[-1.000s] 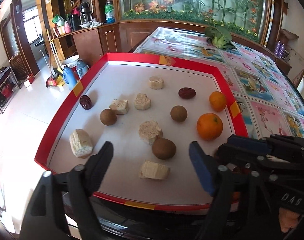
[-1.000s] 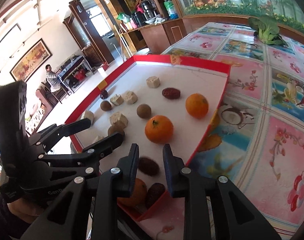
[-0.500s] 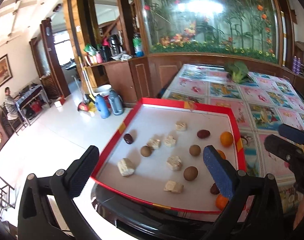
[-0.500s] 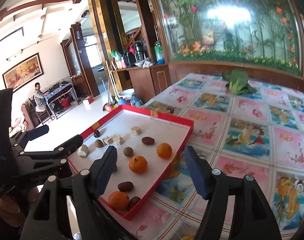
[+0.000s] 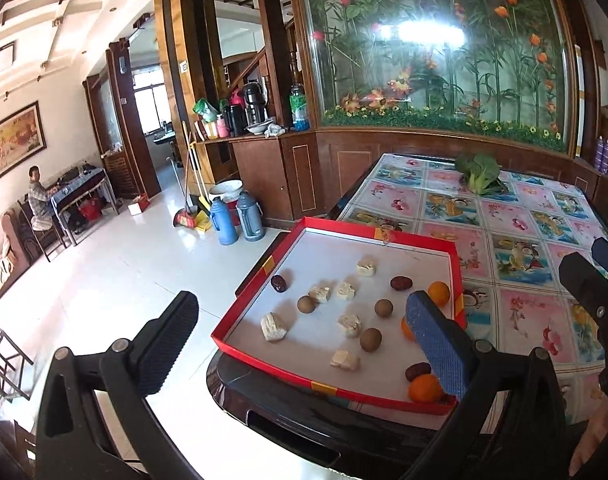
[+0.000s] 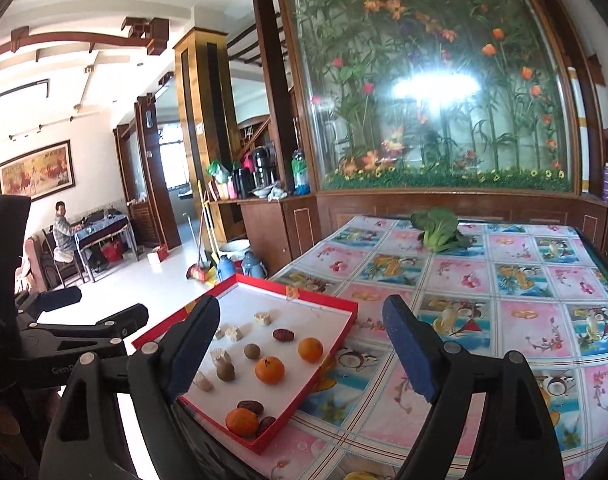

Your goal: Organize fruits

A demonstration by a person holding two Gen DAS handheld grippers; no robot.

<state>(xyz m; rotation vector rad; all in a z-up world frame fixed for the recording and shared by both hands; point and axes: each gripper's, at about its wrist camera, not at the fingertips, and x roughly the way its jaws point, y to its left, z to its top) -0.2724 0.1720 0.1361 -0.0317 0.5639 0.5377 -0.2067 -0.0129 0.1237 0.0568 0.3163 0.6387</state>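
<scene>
A red tray (image 5: 457, 270) (image 6: 344, 330) with a white floor sits at the table's near corner. It holds oranges (image 6: 269, 369) (image 5: 424, 388), dark red dates (image 5: 401, 283) (image 6: 283, 335), brown round fruits (image 5: 370, 339) (image 6: 251, 351) and pale cake pieces (image 5: 273, 326). An orange and dates lie together in the near right corner (image 6: 242, 421). My left gripper (image 5: 304, 344) is open and empty, held back above the tray's near edge. My right gripper (image 6: 301, 344) is open and empty, raised to the tray's right.
The table has a flowered cloth (image 6: 504, 312). A leafy green vegetable (image 6: 438, 228) lies at its far side. Beyond it stands a wooden counter with a big aquarium (image 6: 432, 100). Thermos flasks (image 5: 249, 216) and brooms stand on the tiled floor to the left.
Both grippers pulled back and up from the tray. The right gripper opened, leaving a date in the tray's near right corner. The left stayed open.
</scene>
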